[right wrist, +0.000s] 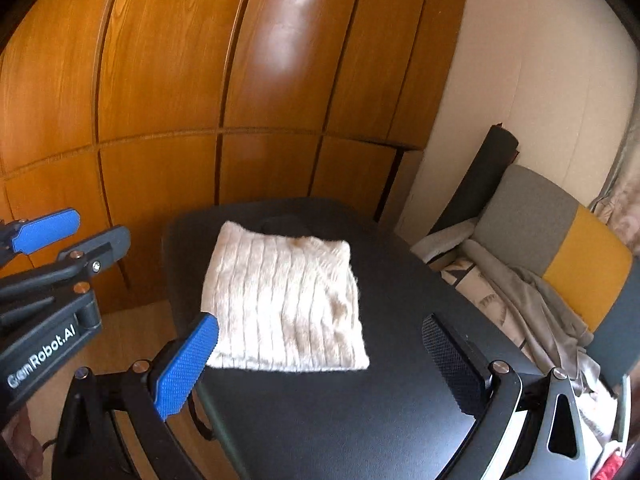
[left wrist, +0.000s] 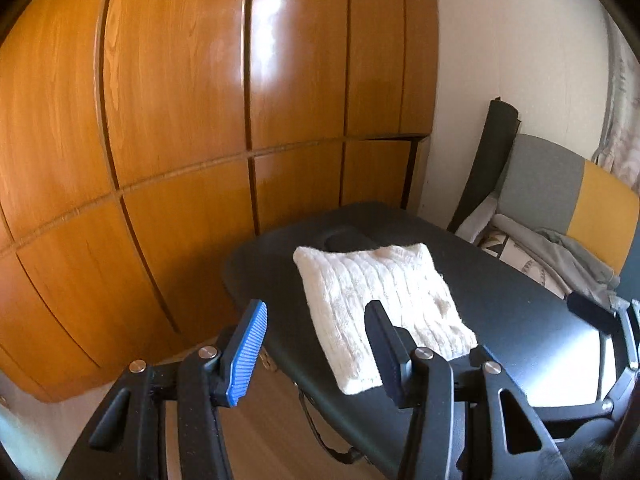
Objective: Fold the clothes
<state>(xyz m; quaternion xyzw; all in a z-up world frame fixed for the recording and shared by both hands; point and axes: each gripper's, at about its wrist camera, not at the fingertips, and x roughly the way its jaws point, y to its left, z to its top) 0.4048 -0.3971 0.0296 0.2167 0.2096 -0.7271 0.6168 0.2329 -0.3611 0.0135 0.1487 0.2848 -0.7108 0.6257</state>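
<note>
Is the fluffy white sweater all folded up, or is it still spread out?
Folded. The white ribbed garment lies as a neat square on the black table, no sleeves sticking out. Neither the left gripper nor the right gripper touches it.

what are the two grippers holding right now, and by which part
Nothing. Left gripper and right gripper are open and empty; the folded cream garment lies free.

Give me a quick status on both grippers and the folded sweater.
Left gripper open, empty. Right gripper wide open, empty. Cream knit sweater lies folded square on the black table, untouched. Nothing in the way.
</note>
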